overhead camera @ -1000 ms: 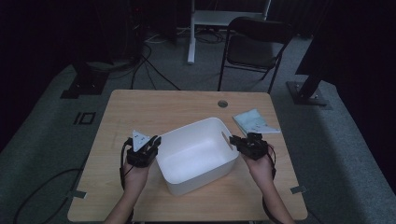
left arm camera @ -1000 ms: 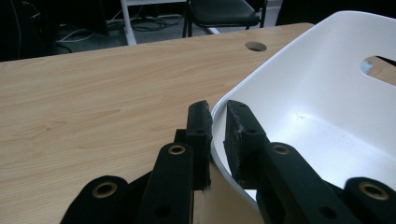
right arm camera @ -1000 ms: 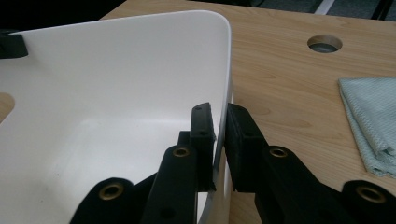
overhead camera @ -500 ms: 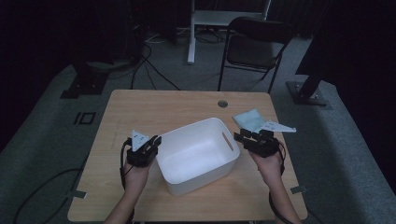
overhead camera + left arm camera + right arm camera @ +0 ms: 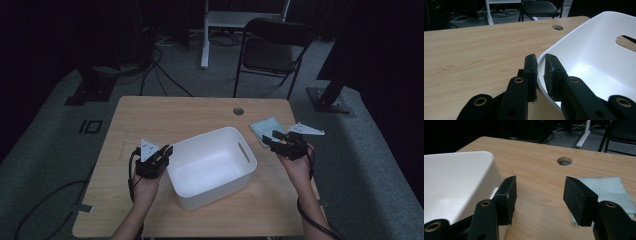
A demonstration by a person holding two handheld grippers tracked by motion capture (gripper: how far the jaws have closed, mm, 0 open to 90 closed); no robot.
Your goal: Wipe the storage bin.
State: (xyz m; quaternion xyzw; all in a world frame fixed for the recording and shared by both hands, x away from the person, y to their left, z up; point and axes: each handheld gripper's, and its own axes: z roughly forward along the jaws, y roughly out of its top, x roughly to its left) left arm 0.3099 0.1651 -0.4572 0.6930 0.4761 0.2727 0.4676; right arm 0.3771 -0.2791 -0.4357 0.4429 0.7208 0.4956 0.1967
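My left tongs (image 5: 161,154) are clenched on the near left rim of the white tub (image 5: 212,165): in the left gripper view the thin white wall runs up between my two black jaws, one pad on the outside toward the bare wood, the other inside the basin, both pressing on it. From those left tongs (image 5: 541,67) the tub (image 5: 599,57) spreads away to the right, its handle slot on the far wall and its floor bare. My right tongs (image 5: 276,140) are released; their jaws have just been opening, and nothing sits between them but the wooden table (image 5: 165,117). They hang beside the tub's right end, apart from it, with a gap of bare wood between the rim and the jaw tips in the high view. In the right gripper view the tub (image 5: 456,185) lies just to the left of my right tongs (image 5: 539,195), its rounded corner close beside the left jaw; whether it brushes that jaw I cannot tell. A pale blue cloth (image 5: 609,190) lies flat just ahead and to the right of the right jaw, partly behind it. Straight ahead of the open jaws, farther off, is the round hole (image 5: 564,160) in the table top.
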